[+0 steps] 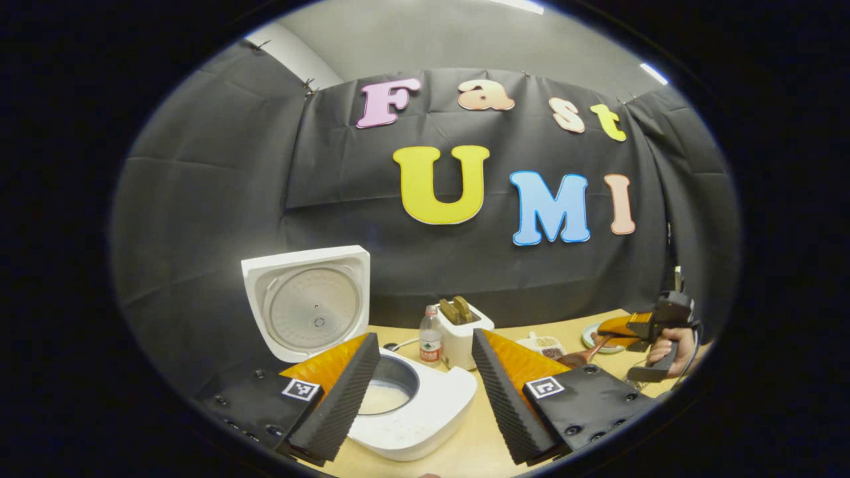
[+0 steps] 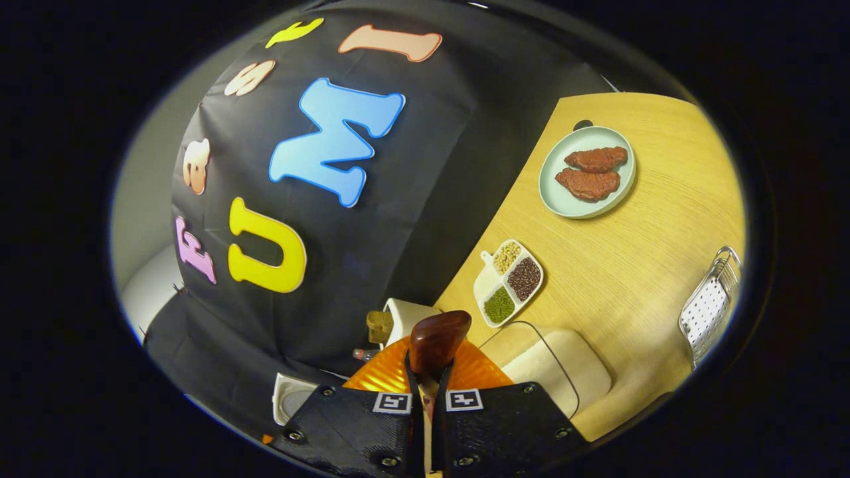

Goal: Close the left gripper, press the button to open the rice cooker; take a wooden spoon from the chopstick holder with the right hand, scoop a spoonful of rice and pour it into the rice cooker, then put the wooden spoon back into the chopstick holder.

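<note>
On table, rice cooker (image 1: 398,405) lid up, rice already inside. Right gripper (image 2: 428,392) pinching wooden spoon (image 2: 437,342), bowl up. Left gripper (image 1: 425,385) spread, idle. Probably return step; next calls for carrying spoon to chopstick holder (image 2: 707,309).

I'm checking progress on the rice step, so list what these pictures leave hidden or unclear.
- Spoon bowl contents: in the right gripper view the wooden spoon shows its back; any rice is hidden.
- Rice cooker pot: in the left gripper view the left gripper finger covers part of it.
- Wire rack: cut off at the picture's edge in the right gripper view.
- Bottle label: too small.
</note>
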